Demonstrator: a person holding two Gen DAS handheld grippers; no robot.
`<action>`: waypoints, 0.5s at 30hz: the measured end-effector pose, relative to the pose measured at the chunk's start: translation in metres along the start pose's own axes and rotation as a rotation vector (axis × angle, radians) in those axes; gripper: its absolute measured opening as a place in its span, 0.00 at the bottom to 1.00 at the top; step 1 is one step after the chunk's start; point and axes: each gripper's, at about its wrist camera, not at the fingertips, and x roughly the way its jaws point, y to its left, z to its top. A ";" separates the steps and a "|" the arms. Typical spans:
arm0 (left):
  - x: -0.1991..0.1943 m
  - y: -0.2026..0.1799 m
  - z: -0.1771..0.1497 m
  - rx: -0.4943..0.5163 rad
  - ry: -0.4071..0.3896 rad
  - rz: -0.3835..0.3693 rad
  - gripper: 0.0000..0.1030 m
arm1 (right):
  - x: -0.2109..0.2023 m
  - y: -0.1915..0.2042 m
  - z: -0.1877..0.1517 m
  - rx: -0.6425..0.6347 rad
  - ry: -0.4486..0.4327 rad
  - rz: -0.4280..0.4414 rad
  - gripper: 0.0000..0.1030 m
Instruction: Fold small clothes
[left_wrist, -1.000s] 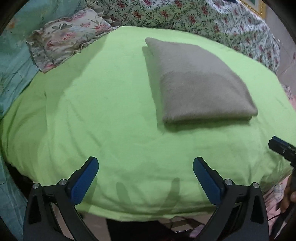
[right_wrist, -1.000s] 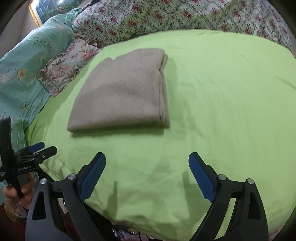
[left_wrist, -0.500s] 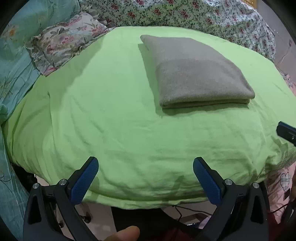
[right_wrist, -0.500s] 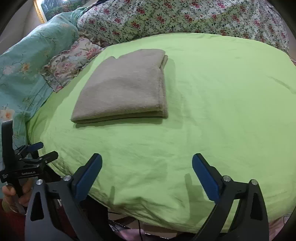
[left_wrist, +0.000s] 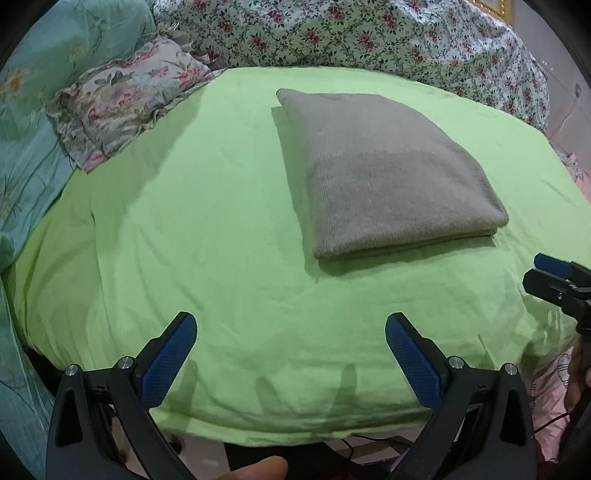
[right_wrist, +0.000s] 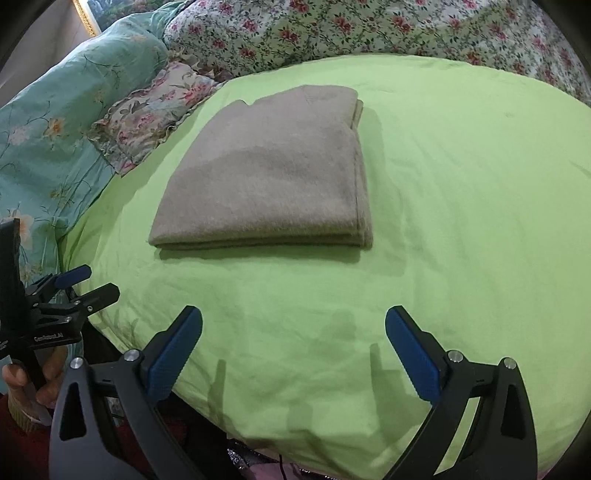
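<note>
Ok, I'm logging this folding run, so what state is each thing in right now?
Grey garment: folded into a flat rectangle, lying on the green sheet.
Left gripper: open, empty, short of the garment.
Right gripper: open, empty, short of the garment.
Floral pillow: lying beside the sheet.

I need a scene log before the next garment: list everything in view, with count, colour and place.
folded garment: one, grey-brown, lying flat on the green sheet.
green sheet: one, lime green, covering the work surface.
floral pillow: one, pale with pink flowers, beyond the sheet's left edge.
teal quilt: one, teal with flowers, far left.
floral bedding: one, white with red roses, behind the sheet.
left gripper: one, black with blue pads, open, empty.
right gripper: one, black with blue pads, open, empty.
</note>
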 end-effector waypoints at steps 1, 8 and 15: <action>0.001 -0.001 0.002 0.006 0.000 0.005 0.99 | 0.001 0.001 0.003 -0.005 -0.001 0.002 0.97; 0.006 -0.006 0.018 0.038 0.010 0.005 0.99 | 0.007 0.006 0.023 -0.053 0.020 -0.005 0.97; 0.007 -0.007 0.031 0.038 0.005 0.007 0.99 | 0.011 0.010 0.043 -0.077 0.016 -0.007 0.97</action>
